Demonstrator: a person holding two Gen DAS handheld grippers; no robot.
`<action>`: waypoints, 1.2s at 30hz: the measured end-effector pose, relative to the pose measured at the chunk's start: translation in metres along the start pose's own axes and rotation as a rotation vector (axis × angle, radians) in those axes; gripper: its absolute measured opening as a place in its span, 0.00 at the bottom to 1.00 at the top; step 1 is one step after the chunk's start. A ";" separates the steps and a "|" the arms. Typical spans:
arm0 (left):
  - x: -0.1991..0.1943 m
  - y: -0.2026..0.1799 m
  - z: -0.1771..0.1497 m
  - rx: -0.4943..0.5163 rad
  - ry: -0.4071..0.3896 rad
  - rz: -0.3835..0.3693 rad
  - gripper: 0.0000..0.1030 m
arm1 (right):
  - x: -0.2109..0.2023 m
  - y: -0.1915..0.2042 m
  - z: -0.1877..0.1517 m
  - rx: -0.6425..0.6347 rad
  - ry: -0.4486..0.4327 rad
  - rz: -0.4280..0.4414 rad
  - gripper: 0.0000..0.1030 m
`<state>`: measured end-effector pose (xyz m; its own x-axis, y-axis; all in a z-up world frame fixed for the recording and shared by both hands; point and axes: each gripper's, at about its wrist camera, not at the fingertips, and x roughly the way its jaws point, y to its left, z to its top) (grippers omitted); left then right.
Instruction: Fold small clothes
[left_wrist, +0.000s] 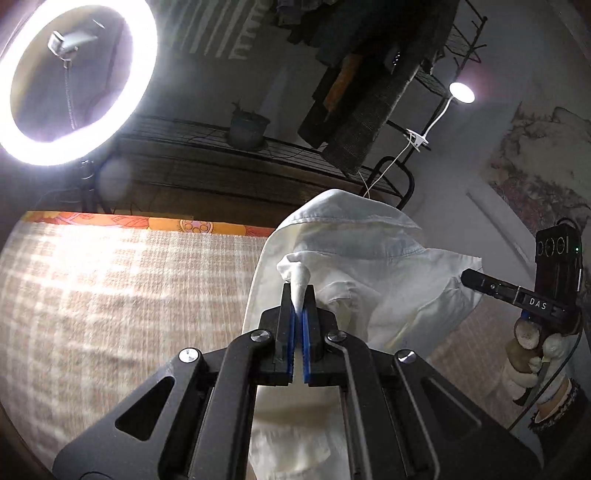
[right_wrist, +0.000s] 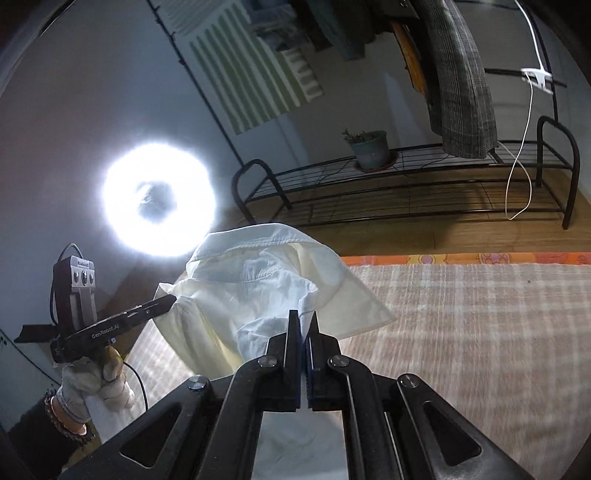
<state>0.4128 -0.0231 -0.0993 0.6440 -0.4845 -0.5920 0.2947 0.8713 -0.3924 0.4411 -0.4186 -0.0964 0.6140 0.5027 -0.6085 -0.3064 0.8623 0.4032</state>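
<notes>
A small white garment (left_wrist: 362, 266) hangs in the air between my two grippers, above the beige checked cloth (left_wrist: 122, 295). My left gripper (left_wrist: 298, 291) is shut on a bunched corner of it. My right gripper (right_wrist: 303, 321) is shut on another edge of the same white garment (right_wrist: 258, 284). The right gripper also shows in the left wrist view (left_wrist: 469, 277), at the garment's right side. The left gripper shows in the right wrist view (right_wrist: 170, 301), at the garment's left side. The garment's lower part hangs down behind the fingers.
A bright ring light (left_wrist: 74, 81) stands at the left. A black wire rack (right_wrist: 406, 184) holds a potted plant (right_wrist: 369, 147). Dark clothes (right_wrist: 461, 85) hang over the rack. The checked cloth (right_wrist: 480, 332) has an orange patterned border (right_wrist: 480, 258).
</notes>
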 end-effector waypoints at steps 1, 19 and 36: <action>-0.010 -0.002 -0.006 -0.001 -0.003 -0.002 0.00 | -0.009 0.006 -0.005 -0.004 0.001 0.000 0.00; -0.096 -0.027 -0.162 0.044 0.082 0.076 0.00 | -0.091 0.077 -0.161 -0.071 0.103 -0.069 0.00; -0.164 -0.002 -0.222 -0.077 0.150 0.032 0.10 | -0.160 0.081 -0.245 -0.119 0.175 -0.080 0.25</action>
<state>0.1498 0.0368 -0.1581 0.5379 -0.4681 -0.7011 0.2172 0.8806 -0.4212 0.1397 -0.4144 -0.1344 0.5075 0.4268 -0.7486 -0.3518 0.8956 0.2721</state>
